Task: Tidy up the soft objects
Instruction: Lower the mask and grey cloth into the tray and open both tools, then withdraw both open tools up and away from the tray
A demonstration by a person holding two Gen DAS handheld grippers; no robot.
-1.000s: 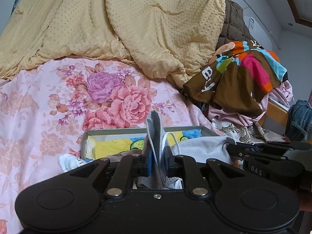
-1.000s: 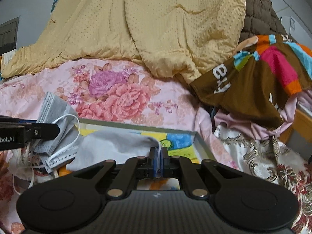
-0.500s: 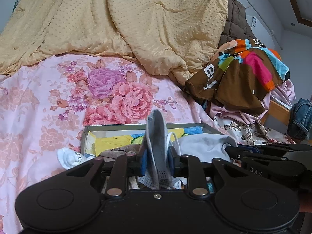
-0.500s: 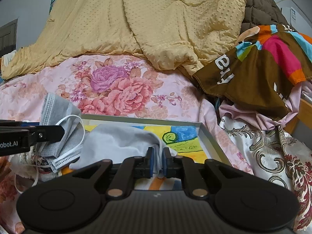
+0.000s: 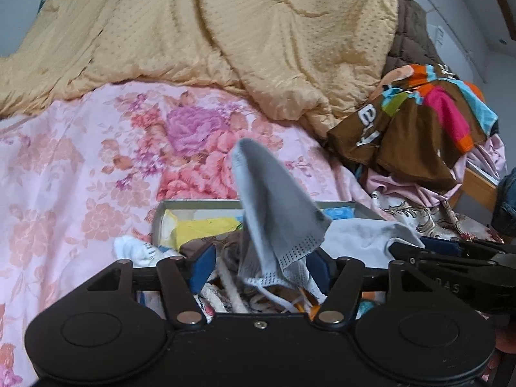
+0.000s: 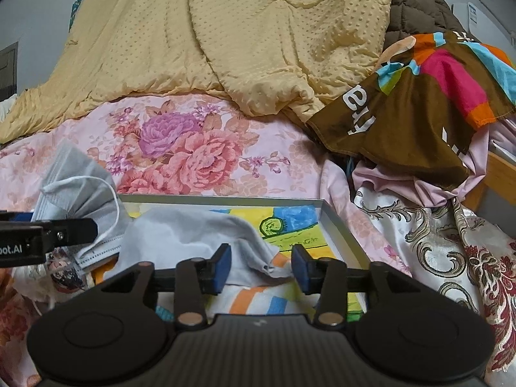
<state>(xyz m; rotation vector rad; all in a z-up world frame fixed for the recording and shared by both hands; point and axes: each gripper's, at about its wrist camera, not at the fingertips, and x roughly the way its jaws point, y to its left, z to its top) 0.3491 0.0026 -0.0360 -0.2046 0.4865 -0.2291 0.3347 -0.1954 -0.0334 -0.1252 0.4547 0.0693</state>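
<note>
Pink flowered bedsheet (image 5: 80,161) covers the bed, and a big yellow quilt (image 5: 225,32) is piled behind it. On the right side lies a brown shirt with colour stripes (image 6: 419,96) on top of other clothes. A shallow metal tray (image 6: 338,225) with a colourful drawing inside sits on the sheet in front of both grippers.

The left gripper (image 5: 261,266) is opening its jaws. A grey face mask (image 5: 274,213) stands up between the blue pads, tilted to the right, and the pads do not press on it. It hangs over the left part of the tray, above a mix of small cloth things.

The right gripper (image 6: 261,266) is opening its jaws too. A light grey cloth (image 6: 193,235) lies in the tray, and one corner of it rests between the open pads, free of them.
</note>
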